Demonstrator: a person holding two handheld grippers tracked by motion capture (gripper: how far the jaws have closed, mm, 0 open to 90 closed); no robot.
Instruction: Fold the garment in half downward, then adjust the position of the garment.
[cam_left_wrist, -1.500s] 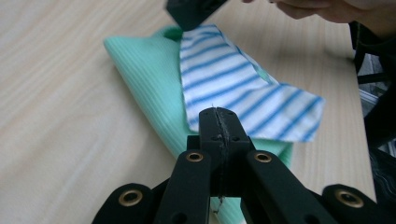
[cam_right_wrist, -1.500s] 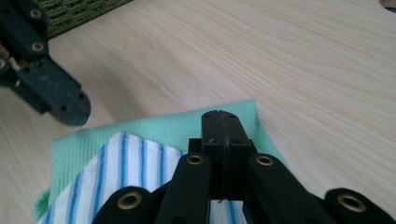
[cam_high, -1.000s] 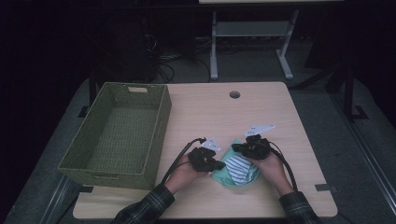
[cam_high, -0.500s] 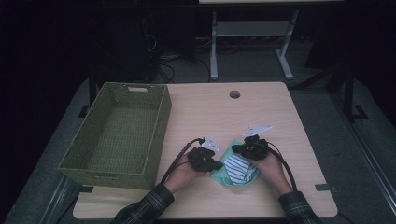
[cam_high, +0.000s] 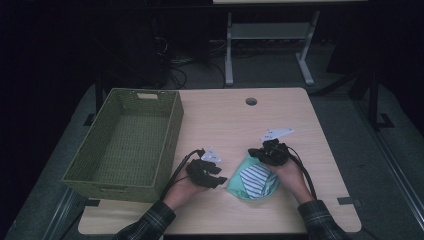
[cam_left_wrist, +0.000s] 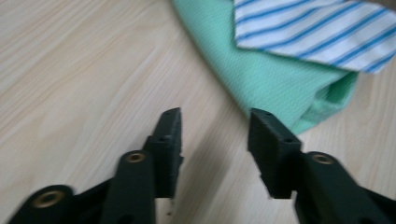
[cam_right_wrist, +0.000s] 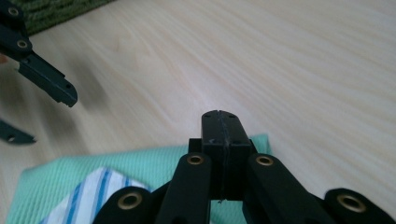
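Left gripper (cam_high: 219, 181) sat just left of the cloths, black jaws parted to a medium gap with bare tabletop between them; they had just been opening, nothing held. Green cloth (cam_high: 239, 182), folded, fine waffle-like weave, rounded edge, lay flat at the near middle of the table (cam_high: 225, 120), pale wood-grain laminate, with a white cloth with blue stripes (cam_high: 255, 178) folded on top of it. In the left gripper view the green cloth (cam_left_wrist: 275, 84) was just beyond the right jaw, striped cloth (cam_left_wrist: 317, 32) overlapping it. Right gripper (cam_high: 256, 154) rested at the far right edge of the green cloth, jaws pressed fully together, flat black pads meeting; whether they pinched fabric I couldn't tell. Woven olive basket (cam_high: 80, 172), rectangular, stood at far left
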